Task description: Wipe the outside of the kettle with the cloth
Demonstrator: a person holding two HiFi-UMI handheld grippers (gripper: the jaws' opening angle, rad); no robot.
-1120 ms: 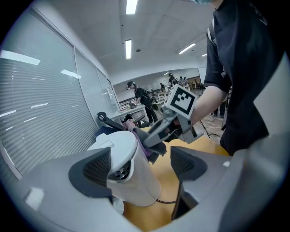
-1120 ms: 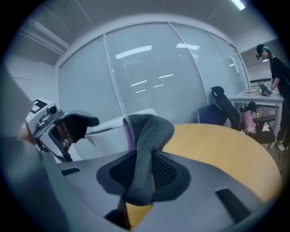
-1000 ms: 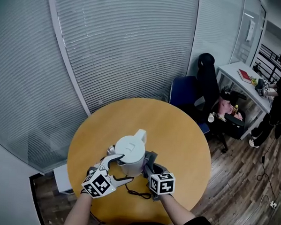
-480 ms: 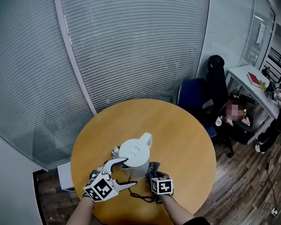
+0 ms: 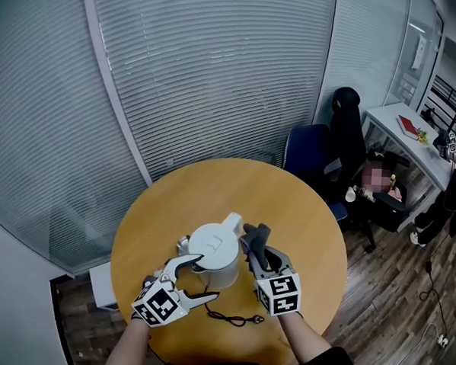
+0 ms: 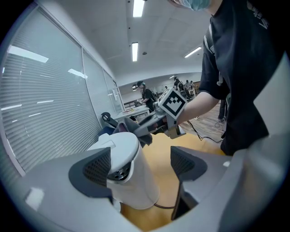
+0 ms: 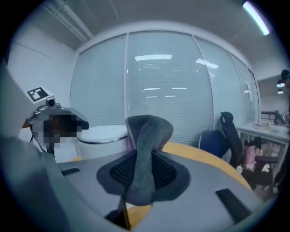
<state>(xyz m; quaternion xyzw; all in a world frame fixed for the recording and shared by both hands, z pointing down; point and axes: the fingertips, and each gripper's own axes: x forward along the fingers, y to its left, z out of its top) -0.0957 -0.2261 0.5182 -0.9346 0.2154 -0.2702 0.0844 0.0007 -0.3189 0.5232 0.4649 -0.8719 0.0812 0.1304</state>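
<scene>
Looking down in the head view: a round wooden table point(image 5: 287, 211) carries the white kettle point(image 5: 213, 250), its cord point(image 5: 232, 319) trailing in front. The left gripper point(image 5: 200, 277) reaches in at the kettle's near side, and the right gripper point(image 5: 253, 246) lifts the grey cloth point(image 5: 257, 234) just beside the kettle's right. Left gripper view: jaws spread wide, kettle between them, unclamped. Right gripper view: jaws pinched on the upright cloth.

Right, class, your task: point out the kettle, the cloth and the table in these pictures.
kettle point(image 5: 212, 244): head view, on its white lid.
cloth point(image 7: 149, 131): right gripper view, on its upright grey fold.
table point(image 5: 235, 187): head view, on the bare wooden top beyond the kettle.
</scene>
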